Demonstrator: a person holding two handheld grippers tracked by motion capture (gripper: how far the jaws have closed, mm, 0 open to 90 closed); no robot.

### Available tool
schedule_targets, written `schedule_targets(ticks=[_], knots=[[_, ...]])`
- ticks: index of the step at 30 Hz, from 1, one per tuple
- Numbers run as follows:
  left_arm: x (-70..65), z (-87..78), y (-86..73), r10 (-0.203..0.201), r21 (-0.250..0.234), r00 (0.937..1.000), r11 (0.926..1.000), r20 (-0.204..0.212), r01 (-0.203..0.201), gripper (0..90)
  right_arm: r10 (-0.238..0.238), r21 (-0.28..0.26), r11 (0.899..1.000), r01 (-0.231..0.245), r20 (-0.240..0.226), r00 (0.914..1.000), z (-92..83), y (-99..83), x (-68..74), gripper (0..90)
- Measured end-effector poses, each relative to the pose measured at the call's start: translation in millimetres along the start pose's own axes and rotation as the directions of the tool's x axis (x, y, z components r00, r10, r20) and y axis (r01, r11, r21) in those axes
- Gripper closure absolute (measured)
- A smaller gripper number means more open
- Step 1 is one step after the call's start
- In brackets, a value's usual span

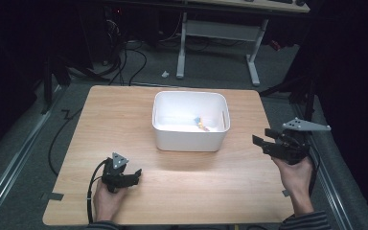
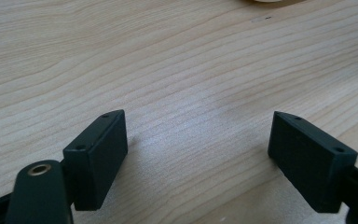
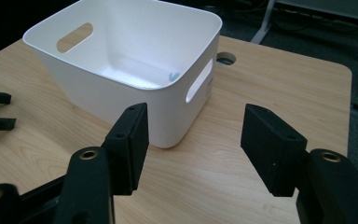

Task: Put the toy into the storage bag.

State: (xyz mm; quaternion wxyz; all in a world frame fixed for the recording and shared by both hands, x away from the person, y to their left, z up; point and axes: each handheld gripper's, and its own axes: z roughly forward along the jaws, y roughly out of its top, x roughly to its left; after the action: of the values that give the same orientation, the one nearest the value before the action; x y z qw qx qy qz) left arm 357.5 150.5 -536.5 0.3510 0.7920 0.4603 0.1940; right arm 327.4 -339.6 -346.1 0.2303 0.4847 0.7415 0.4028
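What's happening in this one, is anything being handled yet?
Nothing is being handled. A person sits at a wooden table with a tool in each hand. The left tool is low over bare wood, jaws open and empty. The right tool is held at the table's right edge, also open and empty, facing a white bin with handle slots. A small colourful item lies inside the bin, too small to identify.

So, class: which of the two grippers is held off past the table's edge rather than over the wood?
The right gripper: it sits beyond the table's right edge; the left gripper is low over the wood.
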Motion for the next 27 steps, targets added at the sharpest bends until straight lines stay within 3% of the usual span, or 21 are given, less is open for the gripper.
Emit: schedule_targets(ticks=[9,27], knots=[[0.0,0.0,0.0,0.000,0.000,1.0000,1.0000,0.000,0.000,19.6,0.025,-0.030,0.999,-0.025,-0.007,0.9997,-9.0,-17.3,-1.3,43.0],[-0.1,0.0,0.0,0.000,0.000,1.0000,1.0000,0.000,0.000,19.6,0.050,-0.039,0.998,-0.051,-0.027,0.9984,-6.7,-39.5,3.9,43.6]])
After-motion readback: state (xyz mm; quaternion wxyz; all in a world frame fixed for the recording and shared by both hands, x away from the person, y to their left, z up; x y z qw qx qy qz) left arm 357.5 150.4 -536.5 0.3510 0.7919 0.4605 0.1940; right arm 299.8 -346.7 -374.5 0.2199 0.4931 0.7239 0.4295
